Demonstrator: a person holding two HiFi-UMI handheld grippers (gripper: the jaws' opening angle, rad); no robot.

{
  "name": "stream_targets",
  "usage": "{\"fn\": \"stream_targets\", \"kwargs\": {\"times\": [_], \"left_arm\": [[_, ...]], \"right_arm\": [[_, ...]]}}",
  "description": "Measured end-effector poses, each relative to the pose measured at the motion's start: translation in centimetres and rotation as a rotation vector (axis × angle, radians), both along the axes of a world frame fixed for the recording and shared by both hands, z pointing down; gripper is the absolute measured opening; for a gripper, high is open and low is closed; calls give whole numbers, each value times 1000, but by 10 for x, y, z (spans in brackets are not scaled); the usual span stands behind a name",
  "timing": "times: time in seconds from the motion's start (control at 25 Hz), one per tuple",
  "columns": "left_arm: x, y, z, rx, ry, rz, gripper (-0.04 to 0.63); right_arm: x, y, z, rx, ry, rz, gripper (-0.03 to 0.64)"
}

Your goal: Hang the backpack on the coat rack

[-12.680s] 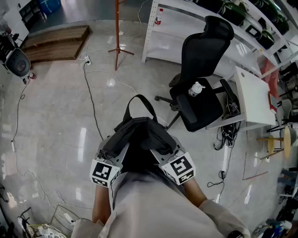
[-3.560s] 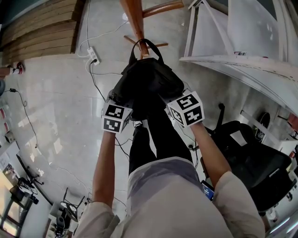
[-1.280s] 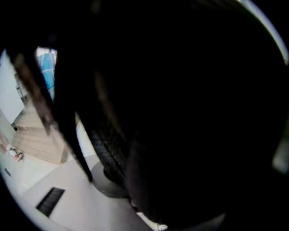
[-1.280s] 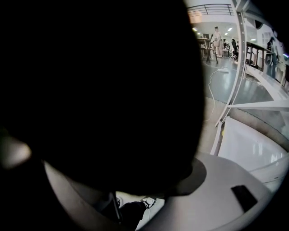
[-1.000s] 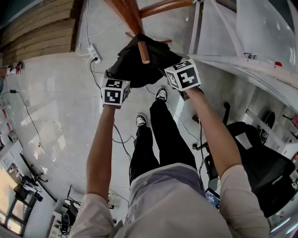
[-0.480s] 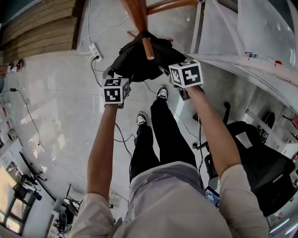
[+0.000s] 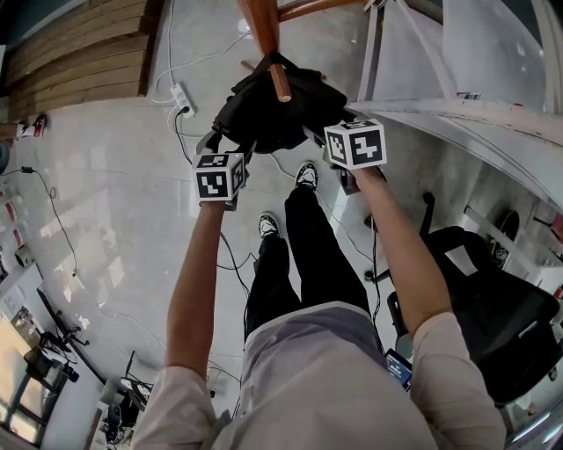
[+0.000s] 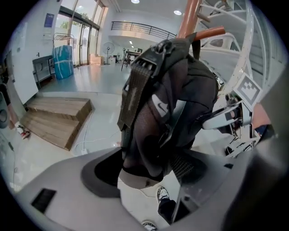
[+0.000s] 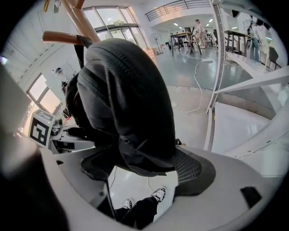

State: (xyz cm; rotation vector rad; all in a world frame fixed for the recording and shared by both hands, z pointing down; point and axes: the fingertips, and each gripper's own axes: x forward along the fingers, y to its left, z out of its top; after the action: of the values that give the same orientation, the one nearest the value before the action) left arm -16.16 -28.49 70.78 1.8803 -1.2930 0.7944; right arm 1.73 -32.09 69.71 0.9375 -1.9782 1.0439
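Note:
The black backpack [image 7: 273,114] hangs by its top loop on a wooden peg [image 7: 280,83] of the coat rack's pole [image 7: 259,22]. My left gripper [image 7: 227,148] is at its lower left and my right gripper [image 7: 324,132] at its lower right. Both stand open. In the left gripper view the backpack [image 8: 167,99] sags loosely between the wide jaws of the left gripper [image 8: 146,169]. The right gripper view shows the backpack [image 9: 131,103] likewise drooping between the spread jaws of the right gripper [image 9: 144,169]. The pads do not pinch it.
A white shelving frame [image 7: 457,79] stands close on the right of the rack. A black office chair [image 7: 493,325] is behind at the lower right. A power strip [image 7: 183,97] with cables lies on the floor, beside a wooden platform [image 7: 79,44]. The person's shoes [image 7: 304,176] are below the bag.
The backpack was carried over from beside the chair and its loop now sits on the peg. Over the last second both grippers drew slightly back from the bag.

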Motion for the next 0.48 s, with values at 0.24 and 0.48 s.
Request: {"fn": "stream_targets", "kwargs": {"times": [0.24,0.48], "left_arm": [[8,22,-7,-31,33,0,318],[8,34,-24,-24,33,-22,316]], "right_arm": [[3,12,-13,-5,-11,17,383],[7,23,-30,10,-22,34,382]]}}
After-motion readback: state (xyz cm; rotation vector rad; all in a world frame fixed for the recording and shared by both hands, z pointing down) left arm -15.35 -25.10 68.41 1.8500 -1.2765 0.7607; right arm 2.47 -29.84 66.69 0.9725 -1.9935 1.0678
